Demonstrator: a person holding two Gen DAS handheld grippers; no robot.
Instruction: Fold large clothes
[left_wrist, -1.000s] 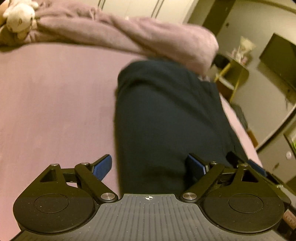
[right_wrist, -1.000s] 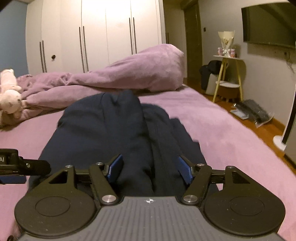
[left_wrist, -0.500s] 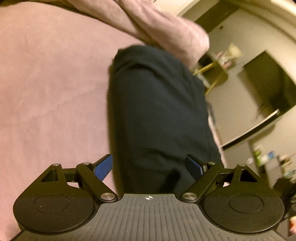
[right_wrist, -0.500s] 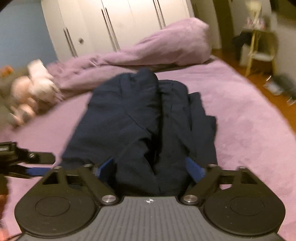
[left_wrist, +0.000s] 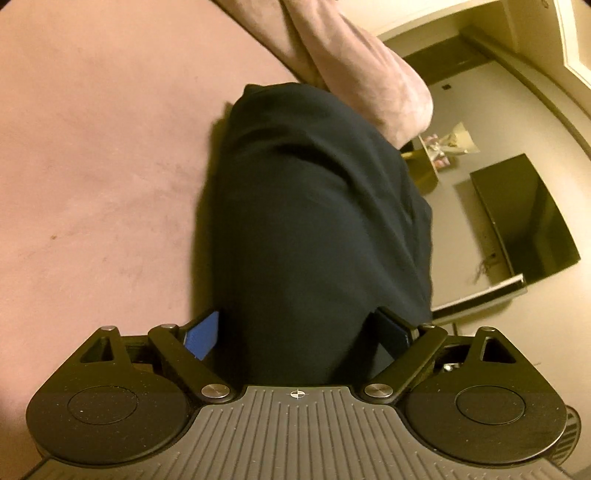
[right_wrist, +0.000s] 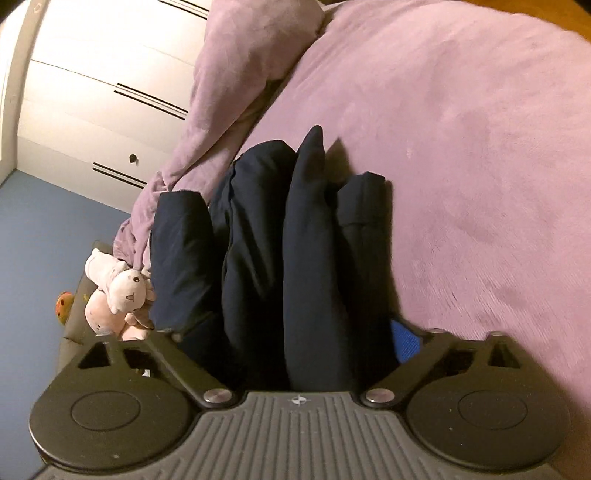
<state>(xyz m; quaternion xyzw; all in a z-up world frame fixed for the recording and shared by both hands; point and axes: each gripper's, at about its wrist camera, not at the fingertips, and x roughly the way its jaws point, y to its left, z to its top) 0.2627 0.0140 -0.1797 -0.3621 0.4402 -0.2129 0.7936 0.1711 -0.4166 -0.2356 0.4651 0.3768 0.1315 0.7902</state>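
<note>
Dark navy fabric garment (left_wrist: 317, 229) lies lengthwise on the mauve plush bed cover (left_wrist: 92, 166), already narrowed into a long strip; far end sits just short of the bunched mauve duvet (left_wrist: 354, 70). Right wrist view shows the same garment (right_wrist: 288, 258) as several stacked lengthwise ridges, uneven, one flap sticking out past the rest at the far end.

Left gripper (left_wrist: 301, 334): jaws wide apart, near hem between them, blue pads not pressing on cloth as far as I can see. Not holding yet.

Right gripper (right_wrist: 295, 339): jaws closing, bunched fabric between them; one blue pad (right_wrist: 404, 345) visible and clear of the cloth, the other hidden behind the fabric. I read it as not yet clamped.

My read of the step: take the near end at both corners and carry it over to the far end.

How I'd do it well:
- Bite all layers on each side, not only the top ridge; the right side is thick and will shed inner layers.
- Keep both grippers level and apart so the edge stays taut.
- Lift low, lay over, stop short of the duvet.
- Pink plush toy (right_wrist: 118, 291) sits beside the garment's left edge; keep the swing clear of it.
</note>
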